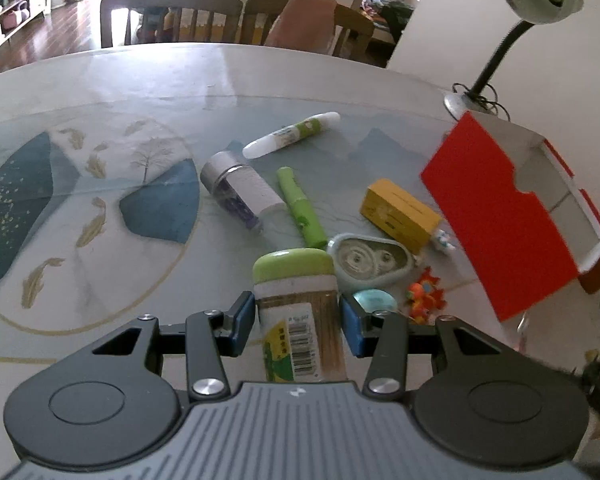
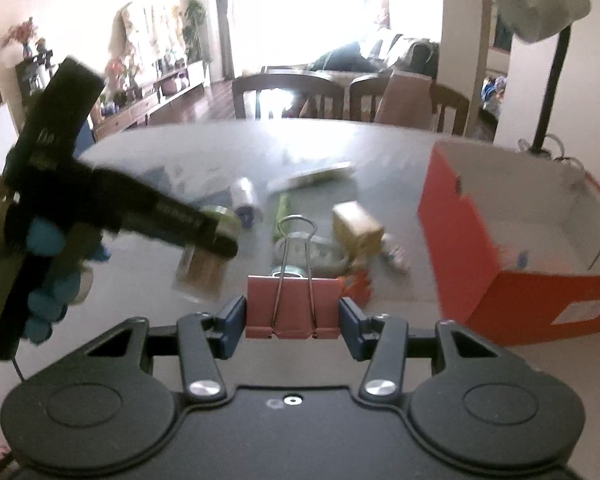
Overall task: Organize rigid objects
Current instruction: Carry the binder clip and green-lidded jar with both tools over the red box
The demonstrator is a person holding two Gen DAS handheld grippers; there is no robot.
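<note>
My left gripper (image 1: pixel 298 322) is shut on a green-capped toothpick jar (image 1: pixel 300 308), held upright above the table. My right gripper (image 2: pixel 292 316) is shut on a red binder clip (image 2: pixel 292 306), its wire handles pointing away from me. In the right wrist view the left gripper (image 2: pixel 214 240) appears at left with the jar (image 2: pixel 202 270) under it, blurred. An open red box (image 1: pixel 500 216) (image 2: pixel 500 248) stands at the right. On the table lie a white and green tube (image 1: pixel 292 134), a silver-capped bottle (image 1: pixel 240 190), a green stick (image 1: pixel 302 208), a yellow box (image 1: pixel 400 214) and a correction tape (image 1: pixel 370 262).
A desk lamp (image 1: pixel 496 60) stands behind the red box. Small orange toys (image 1: pixel 424 296) and a teal round item (image 1: pixel 376 300) lie near my left fingers. Wooden chairs (image 1: pixel 172 16) stand at the table's far edge. The patterned table cover (image 1: pixel 80 200) spreads to the left.
</note>
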